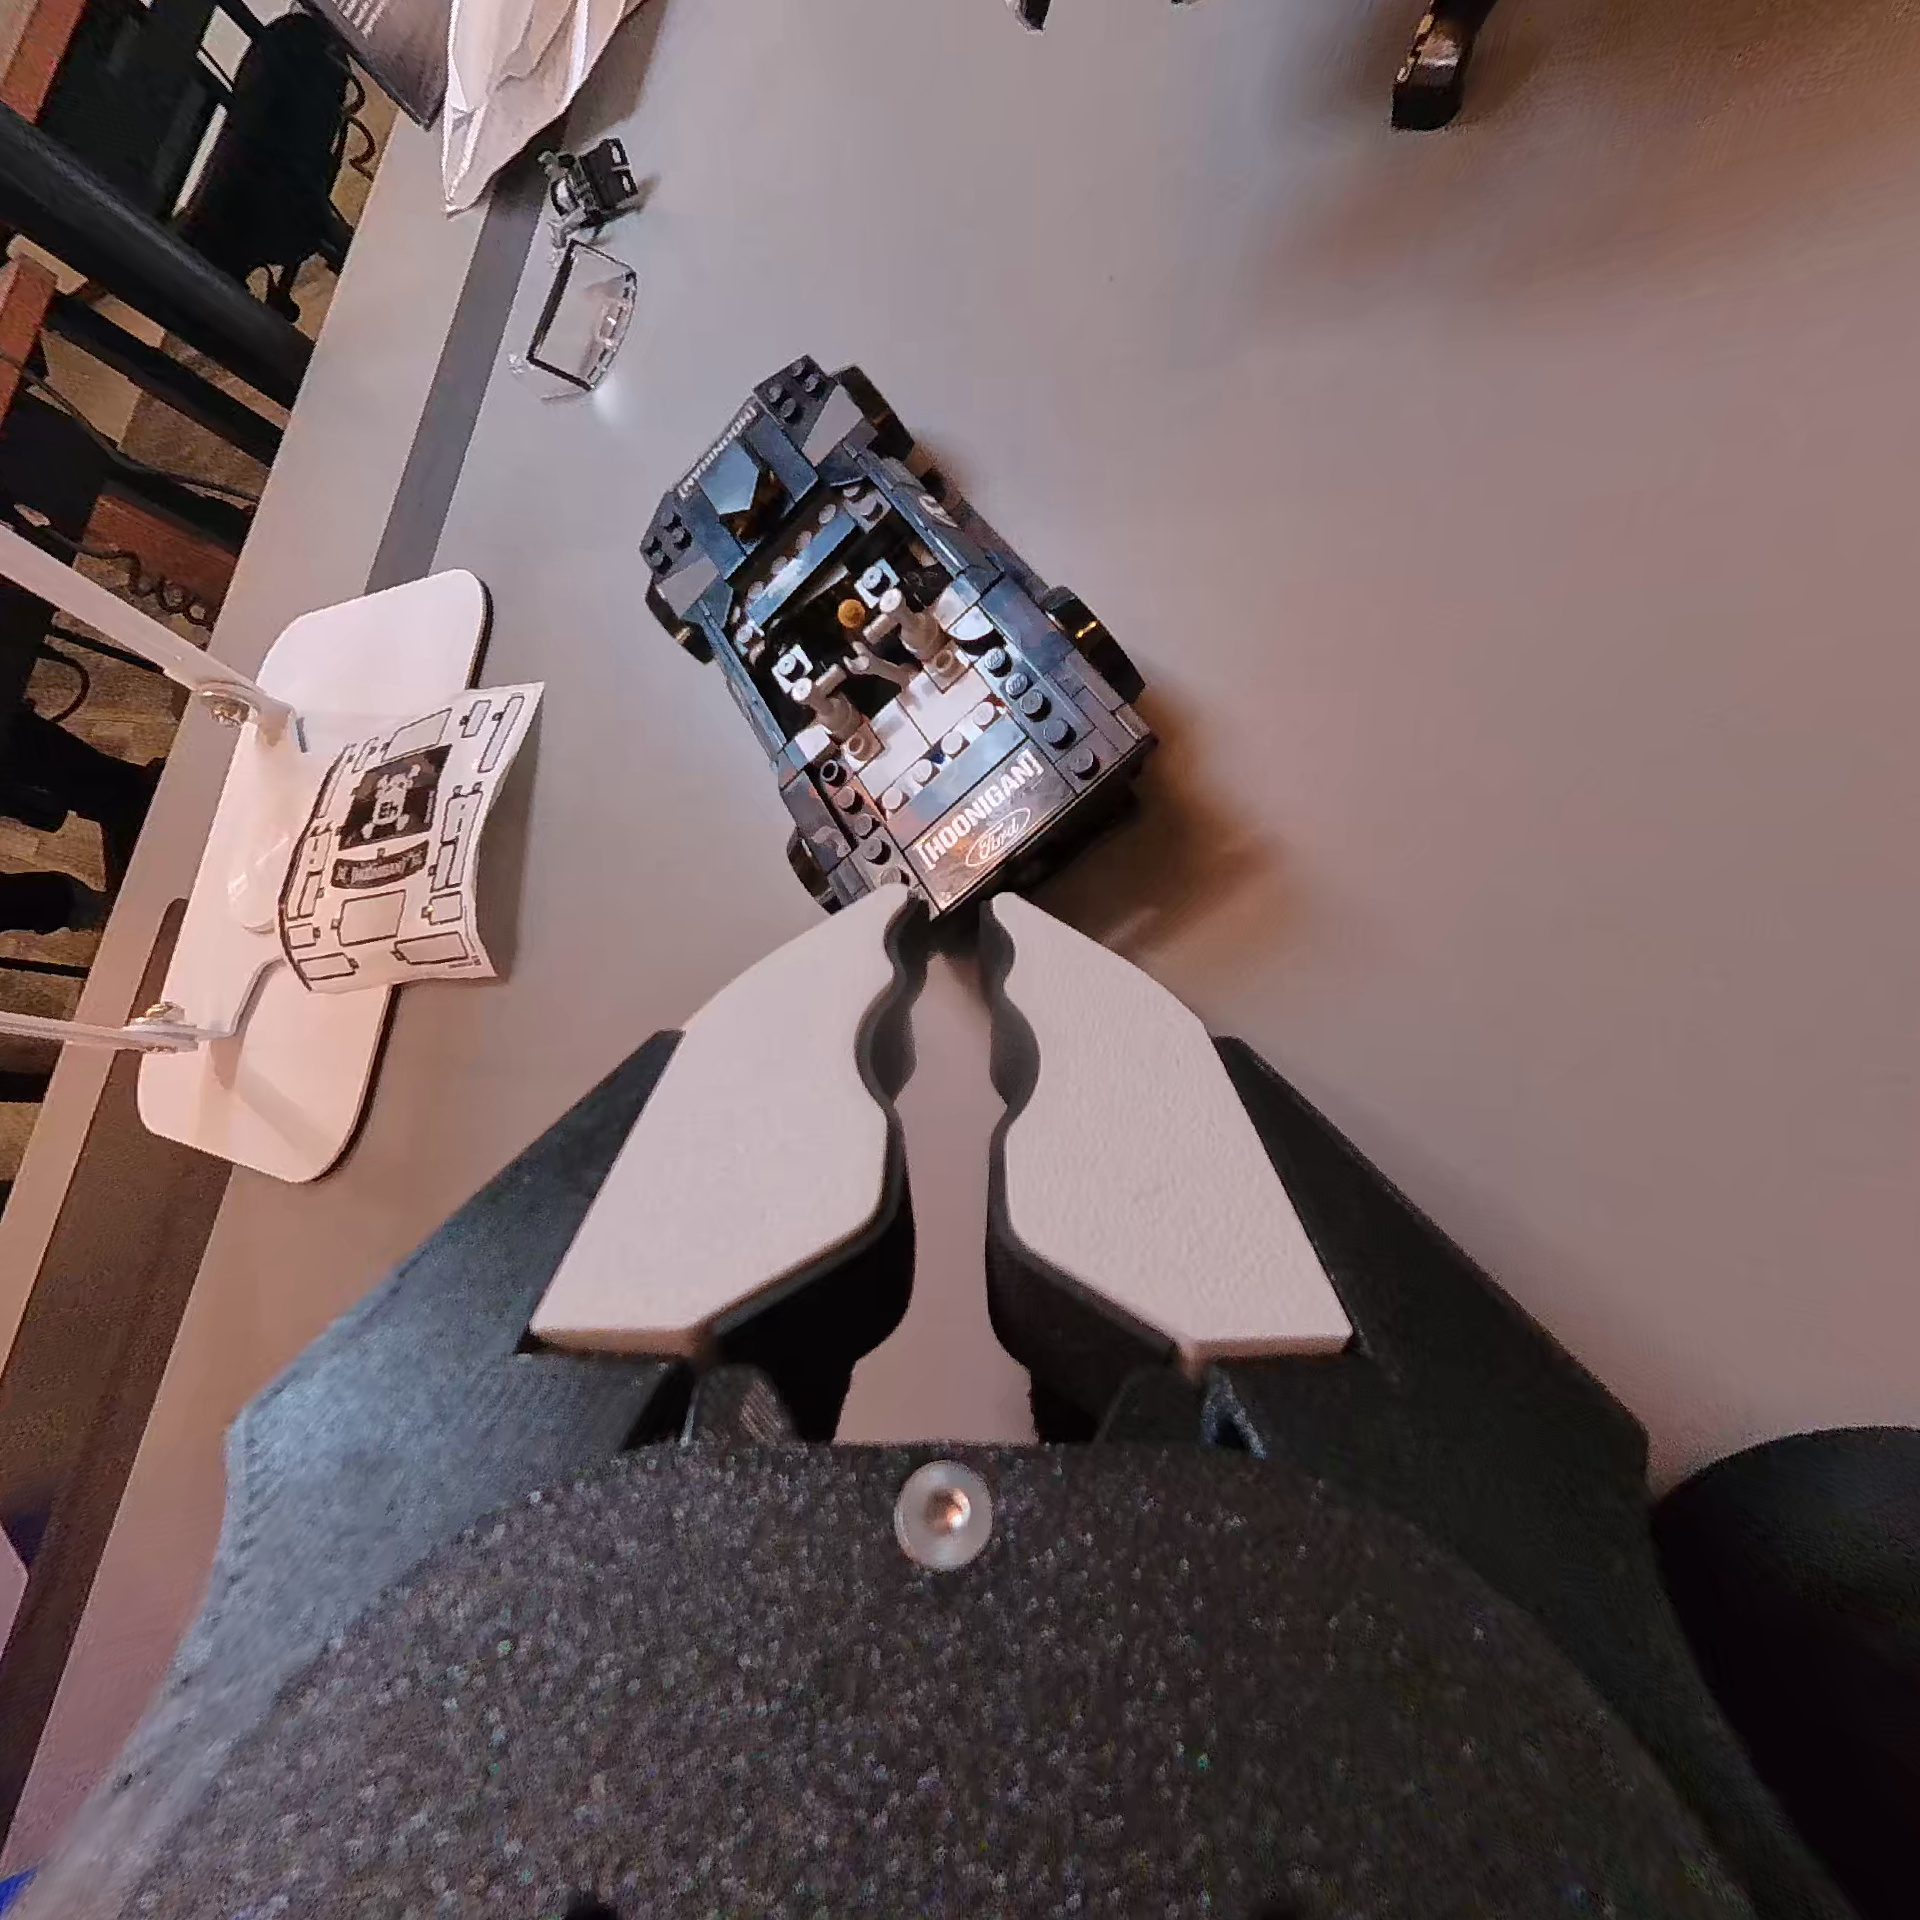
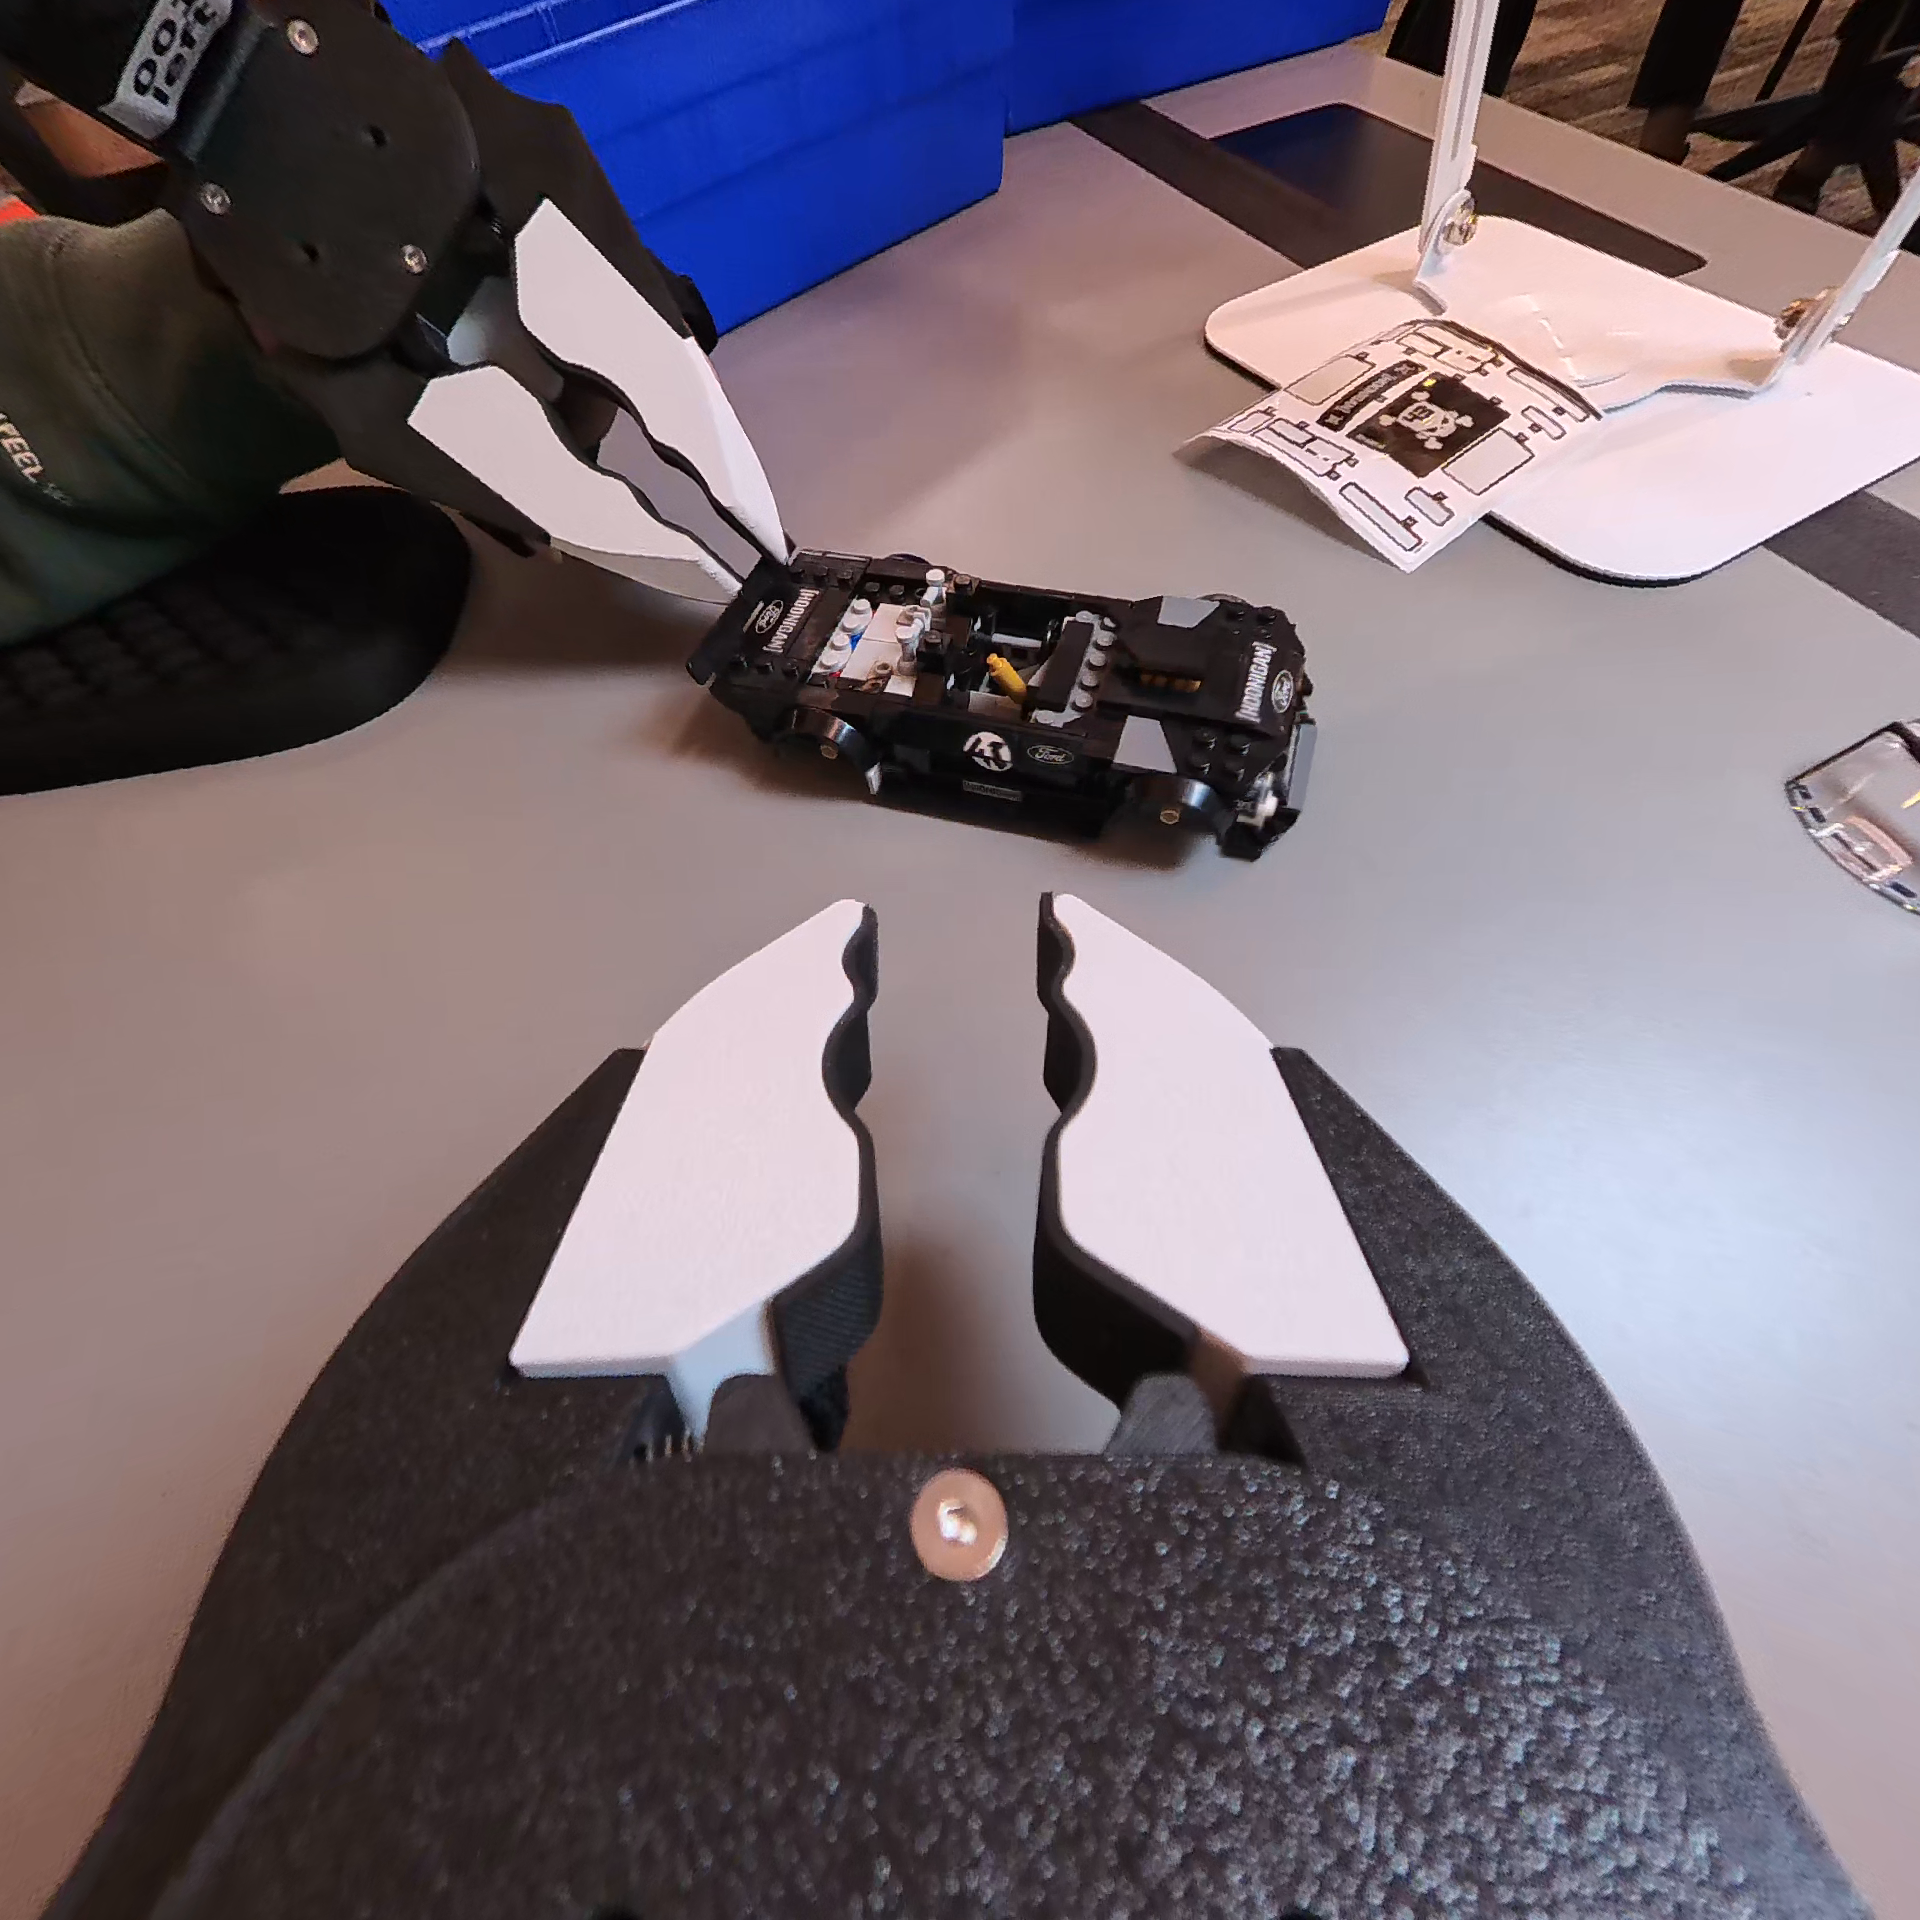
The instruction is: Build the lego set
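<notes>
Lego car, black and roofless, sits on the grey table just ahead of the right gripper, whose white fingers stand parted and empty. At the car's near end in the left wrist view, the left gripper has its tips narrowed to a slim gap against the car's lettered end plate; whether they pinch it cannot be told. Beyond, a sticker sheet lies curled on a white stand base. A clear windscreen piece rests farther off, and blue bins stand behind.
</notes>
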`<state>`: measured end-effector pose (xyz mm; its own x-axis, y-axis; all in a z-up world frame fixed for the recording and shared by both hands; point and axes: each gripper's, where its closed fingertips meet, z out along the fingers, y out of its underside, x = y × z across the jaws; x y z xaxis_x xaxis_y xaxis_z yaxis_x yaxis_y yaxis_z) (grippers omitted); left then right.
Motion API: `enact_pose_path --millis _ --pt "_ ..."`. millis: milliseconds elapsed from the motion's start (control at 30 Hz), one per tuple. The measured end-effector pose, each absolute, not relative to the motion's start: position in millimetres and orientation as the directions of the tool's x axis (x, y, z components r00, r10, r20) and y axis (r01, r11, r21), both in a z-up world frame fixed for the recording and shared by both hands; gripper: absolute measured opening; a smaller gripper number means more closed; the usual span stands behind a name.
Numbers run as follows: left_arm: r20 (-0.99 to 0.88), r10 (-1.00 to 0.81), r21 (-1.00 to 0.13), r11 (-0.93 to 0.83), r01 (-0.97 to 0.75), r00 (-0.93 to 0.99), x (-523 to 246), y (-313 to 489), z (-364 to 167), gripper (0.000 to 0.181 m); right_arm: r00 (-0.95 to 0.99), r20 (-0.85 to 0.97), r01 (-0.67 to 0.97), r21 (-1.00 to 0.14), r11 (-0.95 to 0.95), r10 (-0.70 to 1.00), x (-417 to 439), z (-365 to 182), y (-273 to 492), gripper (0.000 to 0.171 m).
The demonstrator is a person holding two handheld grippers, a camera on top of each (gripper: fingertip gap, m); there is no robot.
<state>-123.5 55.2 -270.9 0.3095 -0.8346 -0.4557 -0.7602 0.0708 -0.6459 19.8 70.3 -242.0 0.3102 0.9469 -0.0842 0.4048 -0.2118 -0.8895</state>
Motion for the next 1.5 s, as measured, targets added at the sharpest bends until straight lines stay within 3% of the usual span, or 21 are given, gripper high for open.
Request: enact_pose_path --millis 333,533,867,1500 --pt "-0.462 -0.849 -0.648 0.125 -0.751 0.258 -103.0 44.0 -270.1 0.006 0.305 -0.083 0.409 -0.888 -0.21 0.949 18.3 -243.8 68.6 0.029" --pt "-0.451 -0.861 -0.661 0.143 -0.737 0.237 -94.6 38.2 -269.5 0.014 0.305 -0.084 0.412 -0.887 -0.211 0.949 18.3 -244.8 68.1 0.029" --pt "-0.364 -0.882 -0.651 0.013 -0.759 0.298 -117.7 44.2 -282.0 0.024 0.301 -0.085 0.418 -0.884 -0.211 0.95 17.9 -246.7 66.6 0.029" --pt "-0.403 -0.893 -0.63 0.112 -0.769 0.2 -63.0 31.8 -288.0 0.025 0.308 -0.085 0.418 -0.883 -0.215 0.948 19.5 -248.0 66.2 0.029"
